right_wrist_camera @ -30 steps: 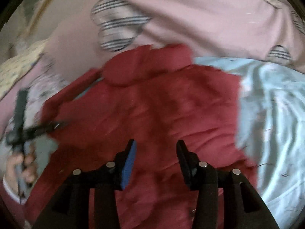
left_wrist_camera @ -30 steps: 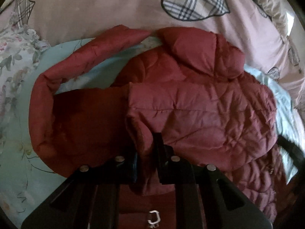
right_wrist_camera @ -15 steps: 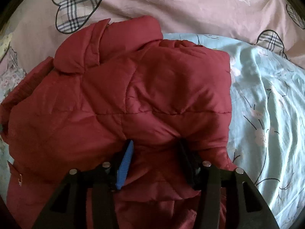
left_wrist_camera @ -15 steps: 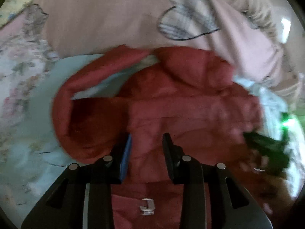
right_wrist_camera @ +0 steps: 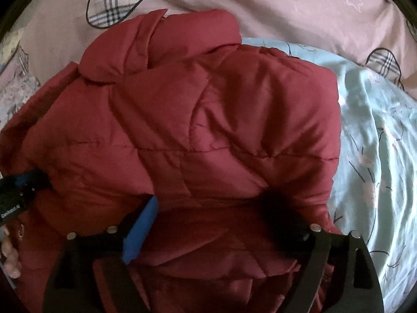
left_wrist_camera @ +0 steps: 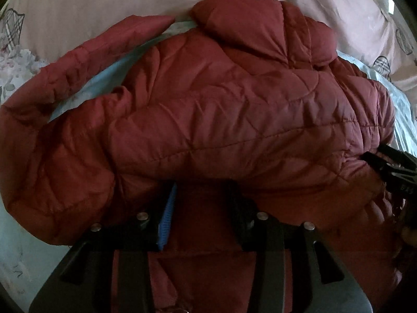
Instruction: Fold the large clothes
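Observation:
A dark red quilted jacket (left_wrist_camera: 234,109) lies on the bed with its upper part folded down over the lower part; it fills the right wrist view (right_wrist_camera: 195,130) too. One sleeve (left_wrist_camera: 78,67) curves out to the left. My left gripper (left_wrist_camera: 203,190) is open, its fingertips pushed under the folded edge near the jacket's left side. My right gripper (right_wrist_camera: 216,208) is open wide, its fingertips under the same folded edge nearer the right side. Each gripper shows at the edge of the other's view. The fingertips are partly hidden by fabric.
The jacket lies on a light blue floral sheet (right_wrist_camera: 378,169). A pink duvet with plaid hearts (right_wrist_camera: 260,5) is bunched behind the collar. A floral fabric (left_wrist_camera: 15,65) lies at the far left.
The left gripper let go of the jacket's edge and opened. Both grippers have moved in close and slid their open fingers under the folded edge. The right gripper has opened wider.

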The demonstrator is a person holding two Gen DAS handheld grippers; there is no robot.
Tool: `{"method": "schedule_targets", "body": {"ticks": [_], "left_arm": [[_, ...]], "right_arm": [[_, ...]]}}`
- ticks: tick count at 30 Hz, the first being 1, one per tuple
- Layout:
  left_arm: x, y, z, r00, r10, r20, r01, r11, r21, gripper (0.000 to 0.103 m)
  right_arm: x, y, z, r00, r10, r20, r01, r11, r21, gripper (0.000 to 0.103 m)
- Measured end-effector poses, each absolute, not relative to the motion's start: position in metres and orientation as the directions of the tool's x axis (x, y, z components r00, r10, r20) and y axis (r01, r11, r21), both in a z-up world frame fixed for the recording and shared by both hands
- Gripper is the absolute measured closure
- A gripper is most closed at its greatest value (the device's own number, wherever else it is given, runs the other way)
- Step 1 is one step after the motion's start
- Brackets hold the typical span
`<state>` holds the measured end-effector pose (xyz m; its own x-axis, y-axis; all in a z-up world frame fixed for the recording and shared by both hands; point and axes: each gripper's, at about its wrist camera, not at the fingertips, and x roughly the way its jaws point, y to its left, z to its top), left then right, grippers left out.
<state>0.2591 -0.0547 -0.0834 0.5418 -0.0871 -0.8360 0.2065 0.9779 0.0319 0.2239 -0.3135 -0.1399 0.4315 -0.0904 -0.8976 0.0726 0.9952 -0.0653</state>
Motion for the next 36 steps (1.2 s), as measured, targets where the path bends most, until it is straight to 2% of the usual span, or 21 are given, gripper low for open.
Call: {"method": "schedule_targets", "body": {"ticks": [6,9,18,19,21,28,30,36], "left_arm": [[0.255,-0.056,-0.086,0.557,-0.079,-0.827,0.224,0.973,0.057,0.061],[0.245,-0.057,-0.077,0.571,-0.047,-0.82,0.212,0.973,0.092,0.051],[0.218,-0.032,-0.044,0.612,-0.044,-0.79,0.181,0.98,0.086,0.045],[0.216,-0.031,-0.038,0.626,-0.029,-0.779,0.171,0.98,0.101,0.044],[0.22,-0.028,-0.03,0.647,0.003,-0.763,0.156,0.978,0.136,0.035],[0.25,-0.022,-0.005,0.695,0.149,-0.703,0.074,0.958,0.276,0.027],[0.264,-0.016,-0.003,0.693,0.202,-0.692,0.035,0.949,0.312,0.019],[0.298,-0.005,-0.008,0.668,0.283,-0.688,-0.012,0.929,0.37,0.019]], "right_arm": [[0.228,-0.312,-0.142,0.421,-0.09,-0.903,0.069,0.995,-0.067,0.009],[0.229,-0.31,-0.137,0.408,-0.092,-0.908,0.069,0.995,-0.07,0.009],[0.193,-0.307,-0.094,0.464,0.036,-0.885,0.064,0.995,0.074,0.009],[0.189,-0.305,-0.093,0.458,0.049,-0.888,0.062,0.994,0.086,0.009],[0.179,-0.301,-0.093,0.439,0.085,-0.895,0.055,0.991,0.121,0.009],[0.156,-0.289,-0.084,0.424,0.16,-0.891,0.026,0.982,0.189,0.009],[0.151,-0.288,-0.081,0.428,0.179,-0.886,0.018,0.978,0.206,0.009],[0.14,-0.288,-0.076,0.425,0.195,-0.884,0.014,0.975,0.222,0.009]]}}
